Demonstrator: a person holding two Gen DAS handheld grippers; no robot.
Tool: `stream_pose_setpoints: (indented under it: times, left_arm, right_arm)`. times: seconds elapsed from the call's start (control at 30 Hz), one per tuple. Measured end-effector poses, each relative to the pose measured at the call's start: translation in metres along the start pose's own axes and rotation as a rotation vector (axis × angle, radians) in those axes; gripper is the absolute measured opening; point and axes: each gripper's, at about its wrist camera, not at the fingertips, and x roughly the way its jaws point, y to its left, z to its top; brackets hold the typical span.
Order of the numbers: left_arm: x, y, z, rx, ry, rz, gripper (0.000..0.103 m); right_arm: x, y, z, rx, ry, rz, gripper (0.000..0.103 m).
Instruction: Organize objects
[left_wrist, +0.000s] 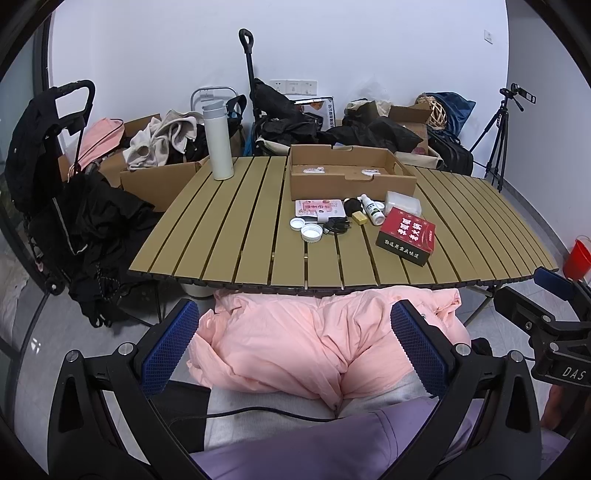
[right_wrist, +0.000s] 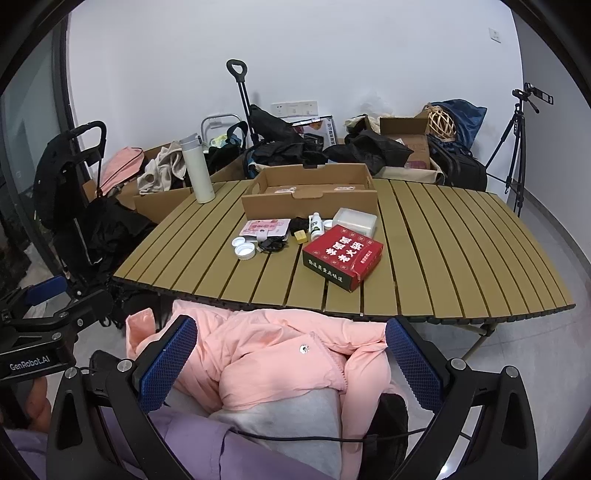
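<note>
A slatted tan table (left_wrist: 229, 236) (right_wrist: 461, 251) carries a shallow cardboard box (left_wrist: 347, 177) (right_wrist: 310, 192), a red carton (left_wrist: 406, 236) (right_wrist: 343, 254), a pink wallet (left_wrist: 319, 208) (right_wrist: 264, 227), two white lids (left_wrist: 306, 229) (right_wrist: 243, 249), a black cable (left_wrist: 336, 225) (right_wrist: 271, 245), a small white bottle (left_wrist: 371, 210) (right_wrist: 315, 226), a yellow block (left_wrist: 359, 218) (right_wrist: 300, 236) and a clear plastic container (left_wrist: 402, 203) (right_wrist: 354, 221). My left gripper (left_wrist: 295, 343) and right gripper (right_wrist: 291, 365) are both open and empty, held low over a pink jacket (left_wrist: 314, 339) (right_wrist: 277, 350), short of the table's near edge.
A white thermos (left_wrist: 218, 140) (right_wrist: 195, 170) stands at the table's far left. Boxes, clothes, bags and a trolley (left_wrist: 258, 110) crowd the floor behind and to the left. A tripod (left_wrist: 498, 140) (right_wrist: 517, 147) stands at right, a red bucket (left_wrist: 578, 258) near it.
</note>
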Motion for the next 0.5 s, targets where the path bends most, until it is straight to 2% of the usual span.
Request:
stream_pose_setpoints:
  times: [0.5]
  left_arm:
    - [0.0000, 0.0017, -0.0013, -0.001, 0.001, 0.001, 0.103]
  right_arm:
    - [0.0017, -0.0013, -0.0016, 0.003, 0.004, -0.011, 0.103]
